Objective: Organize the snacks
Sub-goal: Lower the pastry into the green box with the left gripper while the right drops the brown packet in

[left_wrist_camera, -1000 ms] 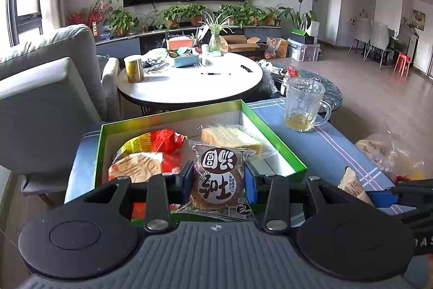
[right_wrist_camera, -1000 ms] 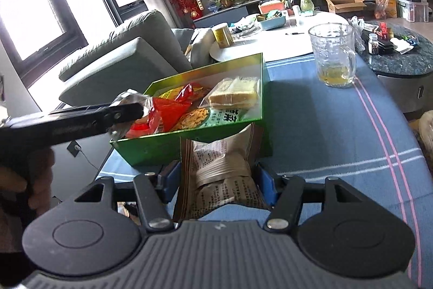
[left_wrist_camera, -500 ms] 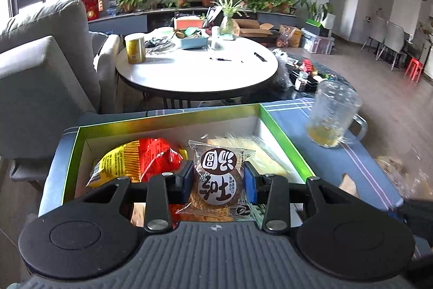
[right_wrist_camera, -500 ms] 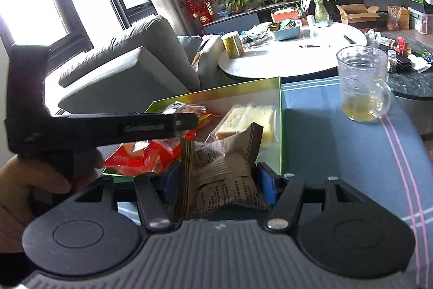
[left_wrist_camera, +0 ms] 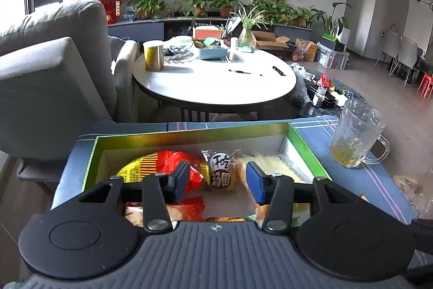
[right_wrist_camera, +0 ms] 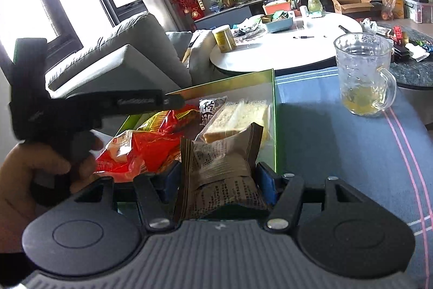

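A green snack box (left_wrist_camera: 305, 142) stands on the blue-clothed table. It also shows in the right wrist view (right_wrist_camera: 275, 126). My left gripper (left_wrist_camera: 217, 182) is open and empty above the box. A round cookie packet (left_wrist_camera: 220, 170) lies in the box beyond its fingers, between a red-yellow bag (left_wrist_camera: 162, 161) and wrapped bread (left_wrist_camera: 273, 167). My right gripper (right_wrist_camera: 220, 180) is shut on a brown snack packet (right_wrist_camera: 219, 169) over the box's near right corner. The left gripper (right_wrist_camera: 108, 104) shows from the side in the right wrist view.
A glass mug (left_wrist_camera: 354, 137) with a little yellow liquid stands right of the box; it also shows in the right wrist view (right_wrist_camera: 362, 77). A plastic bag (left_wrist_camera: 411, 191) lies at the table's right. A grey sofa (left_wrist_camera: 48, 72) and a round white table (left_wrist_camera: 216, 80) stand beyond.
My left gripper opened and let the round cookie packet drop into the box. My right gripper moved the brown packet forward over the box's corner.
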`<state>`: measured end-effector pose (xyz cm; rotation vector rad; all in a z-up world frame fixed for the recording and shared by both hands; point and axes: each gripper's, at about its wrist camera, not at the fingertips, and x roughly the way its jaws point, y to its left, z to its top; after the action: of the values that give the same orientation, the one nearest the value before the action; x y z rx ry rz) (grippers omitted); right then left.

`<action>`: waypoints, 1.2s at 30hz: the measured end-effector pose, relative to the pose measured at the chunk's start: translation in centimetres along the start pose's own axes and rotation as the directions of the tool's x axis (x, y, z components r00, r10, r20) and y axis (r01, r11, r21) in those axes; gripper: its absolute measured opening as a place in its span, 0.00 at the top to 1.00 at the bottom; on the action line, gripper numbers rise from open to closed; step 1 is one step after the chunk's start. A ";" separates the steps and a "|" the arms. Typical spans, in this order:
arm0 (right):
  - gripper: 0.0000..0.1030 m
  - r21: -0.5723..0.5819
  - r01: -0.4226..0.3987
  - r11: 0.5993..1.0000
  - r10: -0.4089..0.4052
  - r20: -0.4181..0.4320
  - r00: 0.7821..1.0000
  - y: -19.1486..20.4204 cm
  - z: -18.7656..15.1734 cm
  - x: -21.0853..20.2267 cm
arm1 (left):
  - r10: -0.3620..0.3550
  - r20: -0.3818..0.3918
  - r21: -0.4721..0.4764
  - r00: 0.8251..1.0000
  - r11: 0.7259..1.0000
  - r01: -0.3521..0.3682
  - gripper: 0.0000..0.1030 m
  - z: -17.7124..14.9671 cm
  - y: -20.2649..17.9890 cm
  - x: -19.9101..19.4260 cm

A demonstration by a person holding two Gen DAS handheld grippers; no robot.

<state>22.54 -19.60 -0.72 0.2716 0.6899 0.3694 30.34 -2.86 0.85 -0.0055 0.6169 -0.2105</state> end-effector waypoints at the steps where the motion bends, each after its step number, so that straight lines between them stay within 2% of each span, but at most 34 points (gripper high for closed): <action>1: 0.18 -0.003 -0.002 1.000 0.002 0.000 1.000 0.2 0.0 0.0 | -0.001 0.002 0.000 1.000 1.000 0.001 0.56 0.0 0.2 -0.2; 16: 0.18 -0.041 0.037 0.998 -0.036 0.018 0.999 1.6 1.9 2.8 | 0.018 0.038 0.004 0.999 1.000 -0.018 0.48 -0.5 1.3 -2.1; 19: 0.18 -0.058 0.035 0.998 -0.033 0.040 0.999 2.3 2.7 3.9 | 0.013 0.060 -0.029 0.998 1.000 -0.012 0.48 -0.4 2.1 -2.3; 24: 0.17 -0.105 0.034 0.994 -0.024 0.092 0.995 3.4 3.7 5.8 | 0.045 0.107 -0.082 0.993 0.996 -0.036 0.45 0.0 4.1 -3.4; 27: 0.17 -0.108 0.060 0.992 -0.044 0.143 0.989 3.4 3.3 5.6 | 0.066 0.115 -0.080 0.991 0.995 -0.057 0.45 0.1 5.0 -4.1; 33: 0.17 -0.031 0.077 0.997 -0.073 0.112 0.991 2.0 2.8 4.4 | 0.074 0.095 -0.094 0.993 0.993 -0.065 0.44 -1.1 6.3 -5.1; 36: 0.17 -0.027 0.072 0.997 -0.069 0.107 0.992 1.8 2.6 3.1 | 0.073 0.077 -0.095 0.994 0.993 -0.065 0.41 -2.5 6.9 -6.2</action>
<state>26.05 -16.96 0.12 0.2350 0.5879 0.2960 25.33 5.28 1.86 -0.0815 0.5452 -0.1140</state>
